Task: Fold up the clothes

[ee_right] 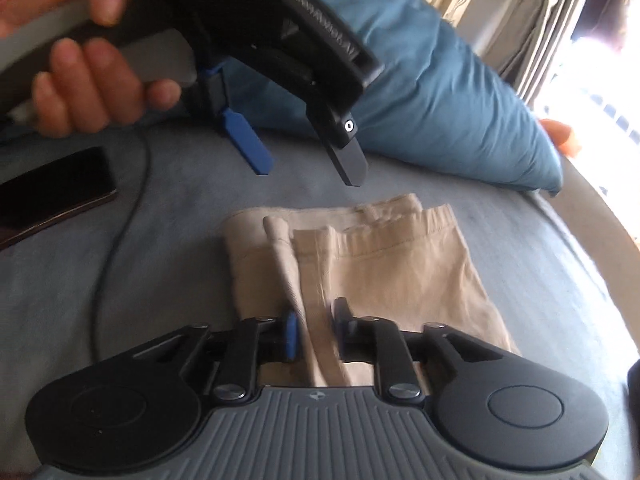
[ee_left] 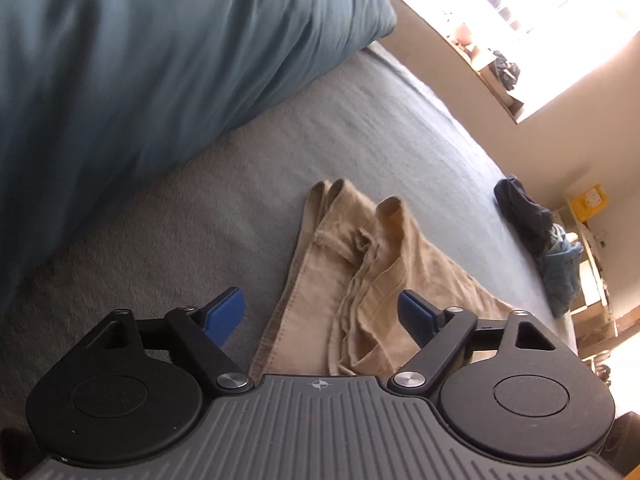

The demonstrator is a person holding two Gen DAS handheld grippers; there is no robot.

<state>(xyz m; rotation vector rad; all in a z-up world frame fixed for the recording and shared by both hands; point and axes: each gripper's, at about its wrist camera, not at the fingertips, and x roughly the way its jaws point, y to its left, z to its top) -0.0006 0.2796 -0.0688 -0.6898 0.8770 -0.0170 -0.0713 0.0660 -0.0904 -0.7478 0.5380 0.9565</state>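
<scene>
Tan trousers (ee_right: 352, 264), grey-blue bedsheet (ee_left: 280, 136), teal pillow (ee_left: 160, 40), black phone (ee_right: 52, 188)

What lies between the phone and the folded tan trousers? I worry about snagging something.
In the right wrist view, a dark cable runs across the grey bedcover between the phone and the tan trousers; otherwise that stretch is bare.

A home bedroom: bed (ee_left: 280, 152), blue pillow (ee_right: 460, 100), window curtains (ee_right: 548, 28).

A blue pillow (ee_right: 452, 92) lies on the grey bed (ee_left: 328, 128). A black phone (ee_right: 52, 192) rests flat beside a thin dark cable (ee_right: 120, 232). A dark heap of fabric (ee_left: 532, 216) sits at the bed's far edge, under a bright window (ee_left: 560, 4).
</scene>
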